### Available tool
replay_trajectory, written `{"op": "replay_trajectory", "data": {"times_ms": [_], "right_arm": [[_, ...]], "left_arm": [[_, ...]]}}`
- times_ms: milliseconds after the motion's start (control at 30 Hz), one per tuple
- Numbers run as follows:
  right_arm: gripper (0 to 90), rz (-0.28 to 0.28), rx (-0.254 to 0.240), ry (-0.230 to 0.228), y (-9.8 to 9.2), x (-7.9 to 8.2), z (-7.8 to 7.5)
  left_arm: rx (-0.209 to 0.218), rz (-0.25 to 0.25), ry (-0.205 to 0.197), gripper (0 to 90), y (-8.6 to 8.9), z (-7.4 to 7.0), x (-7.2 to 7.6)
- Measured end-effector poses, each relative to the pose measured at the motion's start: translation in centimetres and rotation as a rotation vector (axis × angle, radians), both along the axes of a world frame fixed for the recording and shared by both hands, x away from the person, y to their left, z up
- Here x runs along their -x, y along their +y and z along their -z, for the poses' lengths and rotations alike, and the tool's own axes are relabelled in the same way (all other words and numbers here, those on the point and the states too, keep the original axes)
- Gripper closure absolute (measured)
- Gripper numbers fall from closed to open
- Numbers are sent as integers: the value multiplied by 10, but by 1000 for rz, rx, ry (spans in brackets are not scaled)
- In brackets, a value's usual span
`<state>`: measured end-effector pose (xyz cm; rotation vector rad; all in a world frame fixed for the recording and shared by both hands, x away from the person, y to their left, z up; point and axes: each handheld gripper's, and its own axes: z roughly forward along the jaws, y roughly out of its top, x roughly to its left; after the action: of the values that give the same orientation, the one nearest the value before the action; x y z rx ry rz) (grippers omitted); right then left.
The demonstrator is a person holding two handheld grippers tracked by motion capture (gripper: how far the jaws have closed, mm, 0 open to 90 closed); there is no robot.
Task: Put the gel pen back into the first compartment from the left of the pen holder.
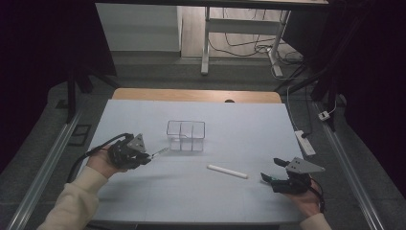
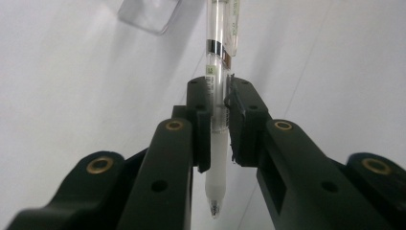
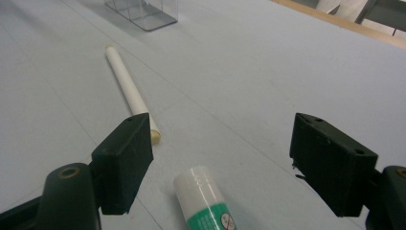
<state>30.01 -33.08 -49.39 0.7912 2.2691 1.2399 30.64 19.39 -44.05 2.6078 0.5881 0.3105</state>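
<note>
My left gripper (image 1: pixel 147 157) is shut on a clear-barrelled pen (image 1: pixel 159 152). The pen sticks out to the right toward a clear compartmented box (image 1: pixel 186 135). In the left gripper view the pen (image 2: pixel 215 52) runs upright between the pads, tip toward the camera, and my left gripper (image 2: pixel 218 96) clamps its lower barrel. My right gripper (image 1: pixel 272 170) stands open near the table's right front. In the right gripper view a white glue stick with a green label (image 3: pixel 206 201) lies on the table between the wide-open jaws of my right gripper (image 3: pixel 227 146), untouched. A long white tube (image 3: pixel 129 86) lies beyond the left jaw.
The white tube (image 1: pixel 227 171) lies on the pale table sheet (image 1: pixel 239 124) between the two hands. The clear box (image 3: pixel 143 12) stands farther back, near the table's middle. Beyond the table's wooden far edge (image 1: pixel 196 95) are a desk frame and cables on the floor.
</note>
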Motion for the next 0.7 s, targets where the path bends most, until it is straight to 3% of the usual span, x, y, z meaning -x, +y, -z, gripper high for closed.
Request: {"op": "replay_trajectory", "data": {"times_ms": [367, 700], "right_arm": [[232, -28, -4, -9, 13, -1, -3], [234, -43, 0, -10, 20, -1, -5]], "left_arm": [[64, -22, 12, 796, -22, 6, 2], [81, -13, -5, 796, -43, 2, 4]]}}
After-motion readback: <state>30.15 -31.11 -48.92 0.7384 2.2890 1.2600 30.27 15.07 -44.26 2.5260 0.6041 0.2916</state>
